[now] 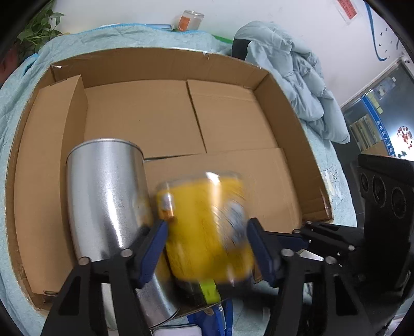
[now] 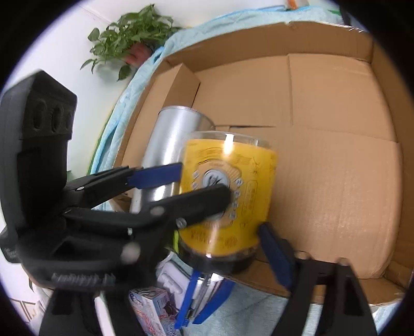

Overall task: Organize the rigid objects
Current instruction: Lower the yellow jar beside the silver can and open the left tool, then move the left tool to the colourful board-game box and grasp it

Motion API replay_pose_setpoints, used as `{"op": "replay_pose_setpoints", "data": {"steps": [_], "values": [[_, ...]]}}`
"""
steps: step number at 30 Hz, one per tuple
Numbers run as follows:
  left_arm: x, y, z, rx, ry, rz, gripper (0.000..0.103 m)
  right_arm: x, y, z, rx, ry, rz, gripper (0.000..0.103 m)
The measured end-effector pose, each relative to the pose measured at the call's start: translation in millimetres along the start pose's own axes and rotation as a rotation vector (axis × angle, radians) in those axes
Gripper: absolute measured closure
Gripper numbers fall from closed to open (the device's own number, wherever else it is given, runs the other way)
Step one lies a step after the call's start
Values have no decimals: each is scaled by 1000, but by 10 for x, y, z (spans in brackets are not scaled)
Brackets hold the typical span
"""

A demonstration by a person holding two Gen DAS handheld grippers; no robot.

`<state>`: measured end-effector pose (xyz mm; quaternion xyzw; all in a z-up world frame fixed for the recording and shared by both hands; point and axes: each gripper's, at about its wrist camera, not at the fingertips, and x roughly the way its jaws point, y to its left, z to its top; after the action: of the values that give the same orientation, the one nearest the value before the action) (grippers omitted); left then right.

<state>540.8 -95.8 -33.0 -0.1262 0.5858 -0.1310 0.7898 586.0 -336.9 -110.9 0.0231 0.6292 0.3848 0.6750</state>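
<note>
A clear jar with a yellow label (image 1: 207, 227) (image 2: 227, 191) stands in the near corner of an open cardboard box (image 1: 233, 121) (image 2: 336, 181), blurred in the left wrist view. Close on its left stands a tall silver can (image 1: 103, 191) (image 2: 170, 134). My left gripper (image 1: 207, 224) (image 2: 204, 182) has its blue pads against both sides of the jar. My right gripper (image 2: 207, 227) (image 1: 302, 232) comes in from the right. One of its pads (image 2: 271, 248) lies on the jar's lower right side. Its other finger is hidden behind the left gripper.
The box lies on a light blue cloth (image 1: 23, 85). A pale jacket (image 1: 305, 85) is heaped at the back right, a potted plant (image 2: 129, 38) at the back left, a glass jar with an orange label (image 1: 190, 22) behind. Small cartons (image 2: 150, 307) and a blue-handled item (image 2: 196, 305) lie in front.
</note>
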Motion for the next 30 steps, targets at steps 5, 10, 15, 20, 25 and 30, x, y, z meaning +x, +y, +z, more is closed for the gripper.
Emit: {"op": "replay_pose_setpoints", "data": {"steps": [5, 10, 15, 20, 25, 30], "values": [[-133, 36, -61, -17, -31, -7, 44, 41, -88, -11, 42, -21, 22, 48], [-410, 41, -255, -14, -86, -19, 44, 100, -28, -58, 37, -7, 7, 36], [-827, -22, -530, 26, -220, 19, 41, 66, -83, -145, 84, -33, 31, 35], [-1375, -198, -945, 76, -486, 142, 2, -295, -86, -408, 87, -171, -23, 21], [-1682, -412, -1380, 140, -667, 257, 1, -718, -126, -841, 40, -321, -134, 20], [-1805, -430, -1722, 90, -655, 248, 1, -1136, -323, -1370, 41, -443, -228, 20]]}}
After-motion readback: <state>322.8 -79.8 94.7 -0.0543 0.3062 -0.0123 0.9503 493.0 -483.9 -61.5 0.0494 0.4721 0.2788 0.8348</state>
